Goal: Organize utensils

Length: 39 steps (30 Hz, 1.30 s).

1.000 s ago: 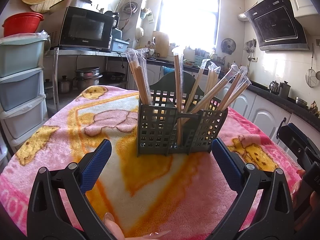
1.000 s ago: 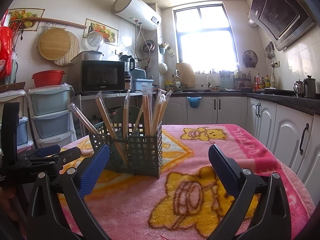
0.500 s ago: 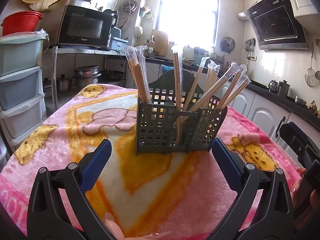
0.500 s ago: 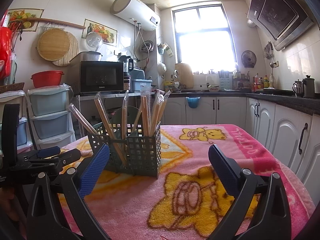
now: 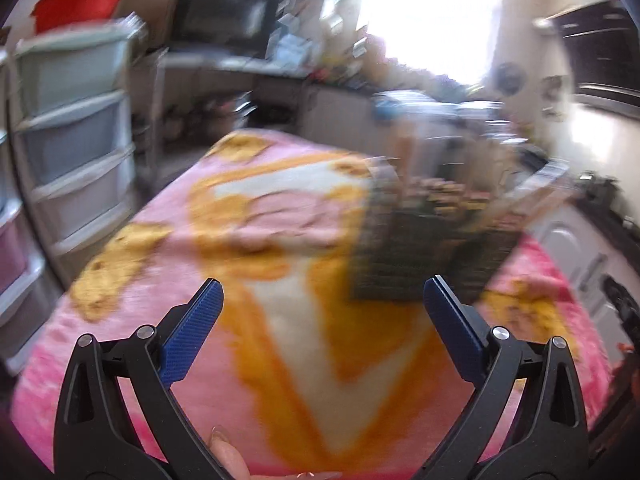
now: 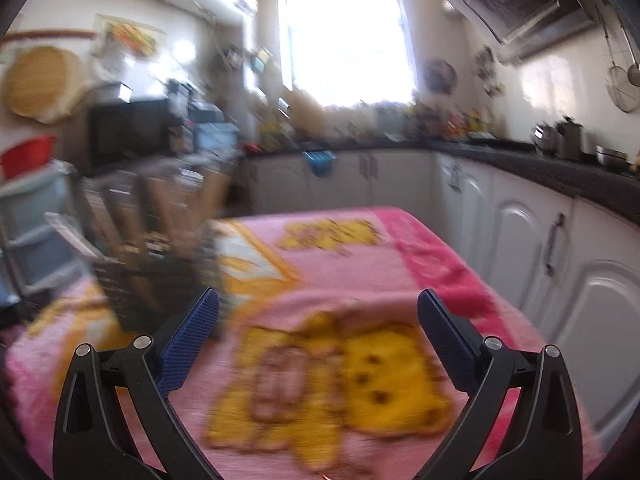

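Both views are blurred by motion. A dark grid utensil holder point(image 5: 428, 248) with several wrapped chopstick pairs point(image 5: 520, 196) stands on the pink and yellow blanket point(image 5: 256, 216). In the left wrist view it is ahead and to the right of my left gripper point(image 5: 320, 312), which is open and empty. In the right wrist view the holder point(image 6: 156, 276) stands at the left, beyond the left finger of my right gripper point(image 6: 316, 320), which is open and empty. The right gripper's body shows at the right edge of the left wrist view point(image 5: 624, 312).
Stacked plastic drawers point(image 5: 68, 136) stand left of the table, with a red basin point(image 5: 76, 4) on top and a microwave point(image 5: 224, 20) behind. White cabinets point(image 6: 540, 240) and a dark counter run along the right. A window point(image 6: 344, 40) glares ahead.
Both cameras have swung sharply. The holder has shifted to the right in the left wrist view and to the left in the right wrist view. Both grippers stay open.
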Each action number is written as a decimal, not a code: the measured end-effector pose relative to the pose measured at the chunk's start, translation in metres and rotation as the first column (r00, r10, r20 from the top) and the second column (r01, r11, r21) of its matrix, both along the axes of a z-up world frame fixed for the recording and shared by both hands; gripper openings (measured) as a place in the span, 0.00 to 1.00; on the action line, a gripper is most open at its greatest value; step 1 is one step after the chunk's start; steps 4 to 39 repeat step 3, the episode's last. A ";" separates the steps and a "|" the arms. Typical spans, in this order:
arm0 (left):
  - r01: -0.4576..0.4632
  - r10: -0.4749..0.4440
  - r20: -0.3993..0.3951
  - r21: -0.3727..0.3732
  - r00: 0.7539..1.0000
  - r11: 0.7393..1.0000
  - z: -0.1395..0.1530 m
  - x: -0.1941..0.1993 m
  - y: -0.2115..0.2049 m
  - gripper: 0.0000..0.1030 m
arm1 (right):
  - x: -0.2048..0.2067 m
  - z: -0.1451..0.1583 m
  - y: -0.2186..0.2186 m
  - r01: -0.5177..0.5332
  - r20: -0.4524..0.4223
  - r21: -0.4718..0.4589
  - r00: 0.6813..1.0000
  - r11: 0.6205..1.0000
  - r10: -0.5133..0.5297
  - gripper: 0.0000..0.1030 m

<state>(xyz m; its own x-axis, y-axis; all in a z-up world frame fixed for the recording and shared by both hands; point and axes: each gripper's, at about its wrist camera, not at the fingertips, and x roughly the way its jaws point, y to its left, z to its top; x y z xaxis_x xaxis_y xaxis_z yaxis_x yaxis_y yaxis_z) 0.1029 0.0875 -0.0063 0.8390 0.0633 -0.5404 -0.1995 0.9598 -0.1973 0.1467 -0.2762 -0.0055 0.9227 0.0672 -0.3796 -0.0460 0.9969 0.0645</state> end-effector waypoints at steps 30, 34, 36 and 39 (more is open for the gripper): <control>-0.107 0.113 -0.141 0.052 0.984 0.993 -0.017 0.029 0.039 0.90 | 0.064 -0.027 -0.021 0.079 -0.267 -0.115 0.958 0.990 -0.108 0.94; -0.107 0.113 -0.141 0.052 0.984 0.993 -0.017 0.029 0.039 0.90 | 0.064 -0.027 -0.021 0.079 -0.267 -0.115 0.958 0.990 -0.108 0.94; -0.107 0.113 -0.141 0.052 0.984 0.993 -0.017 0.029 0.039 0.90 | 0.064 -0.027 -0.021 0.079 -0.267 -0.115 0.958 0.990 -0.108 0.94; -0.107 0.113 -0.141 0.052 0.984 0.993 -0.017 0.029 0.039 0.90 | 0.064 -0.027 -0.021 0.079 -0.267 -0.115 0.958 0.990 -0.108 0.94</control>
